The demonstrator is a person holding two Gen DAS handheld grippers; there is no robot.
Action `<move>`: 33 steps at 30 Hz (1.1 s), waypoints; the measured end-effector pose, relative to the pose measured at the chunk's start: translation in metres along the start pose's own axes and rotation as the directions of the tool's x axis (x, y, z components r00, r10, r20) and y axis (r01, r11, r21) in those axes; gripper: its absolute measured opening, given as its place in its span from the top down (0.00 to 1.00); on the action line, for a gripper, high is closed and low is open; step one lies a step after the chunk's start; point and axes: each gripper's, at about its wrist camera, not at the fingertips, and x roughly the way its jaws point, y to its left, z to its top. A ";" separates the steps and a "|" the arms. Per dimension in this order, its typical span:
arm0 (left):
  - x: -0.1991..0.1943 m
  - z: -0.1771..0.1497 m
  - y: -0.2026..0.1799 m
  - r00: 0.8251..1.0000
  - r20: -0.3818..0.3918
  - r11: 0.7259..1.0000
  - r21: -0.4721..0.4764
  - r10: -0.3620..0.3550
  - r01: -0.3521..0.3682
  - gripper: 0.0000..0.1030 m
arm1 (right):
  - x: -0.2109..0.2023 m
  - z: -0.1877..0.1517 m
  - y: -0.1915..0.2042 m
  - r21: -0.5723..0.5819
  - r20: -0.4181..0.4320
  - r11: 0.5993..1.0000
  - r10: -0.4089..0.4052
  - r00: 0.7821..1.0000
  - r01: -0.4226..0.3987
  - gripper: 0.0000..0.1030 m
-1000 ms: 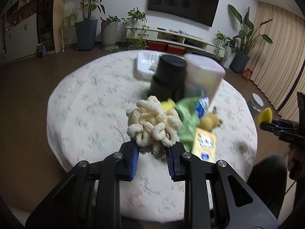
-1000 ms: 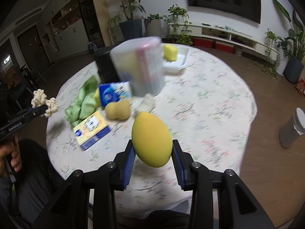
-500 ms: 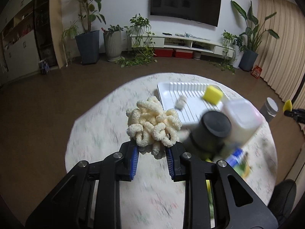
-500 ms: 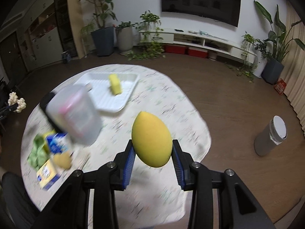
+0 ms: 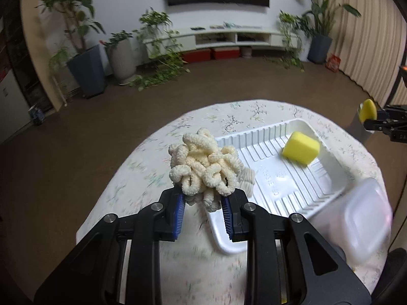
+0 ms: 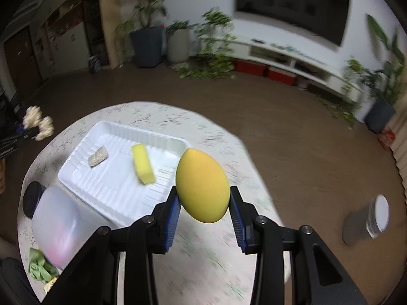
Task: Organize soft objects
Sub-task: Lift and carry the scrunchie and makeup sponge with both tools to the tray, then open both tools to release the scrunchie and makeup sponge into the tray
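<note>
Living-room table in floral cloth holds a white tray [image 5: 285, 193], lower right of the left view. Left gripper [image 5: 202, 208] clenches a cream fuzzy bundle [image 5: 204, 169] beside it; right gripper [image 6: 204, 214] grasps a yellow egg-shaped sponge [image 6: 202, 185], tray to its left.

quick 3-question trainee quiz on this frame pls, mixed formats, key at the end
1. True or false: the white tray already holds a yellow sponge block.
2. Multiple choice: what does the right gripper hold? A) a green cloth B) a yellow egg-shaped sponge C) a blue carton
3. Fill in: the left gripper is shut on a cream-coloured ____.

Key
1. True; a small beige piece lies in the tray too.
2. B
3. chenille scrunchie (a bundle of fuzzy loops)
</note>
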 end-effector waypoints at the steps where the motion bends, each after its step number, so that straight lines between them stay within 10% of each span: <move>1: 0.010 0.003 -0.002 1.000 -0.017 1.000 0.010 -0.010 0.010 0.77 | 0.012 0.006 0.007 -0.014 -0.016 1.000 0.020 1.000 -0.021 0.61; 10: 0.073 -0.009 -0.024 0.988 -0.124 0.989 0.109 -0.091 0.105 0.76 | 0.087 0.006 0.055 -0.159 -0.186 0.968 0.163 0.969 -0.194 0.61; 26: 0.094 -0.020 -0.031 0.983 -0.155 0.987 0.108 -0.104 0.121 0.74 | 0.131 -0.003 0.076 -0.205 -0.271 0.957 0.146 0.951 -0.205 0.61; 33: 0.098 -0.023 -0.031 0.983 -0.156 0.988 0.105 -0.098 0.116 0.58 | 0.135 -0.003 0.071 -0.197 -0.256 0.962 0.135 0.957 -0.188 0.60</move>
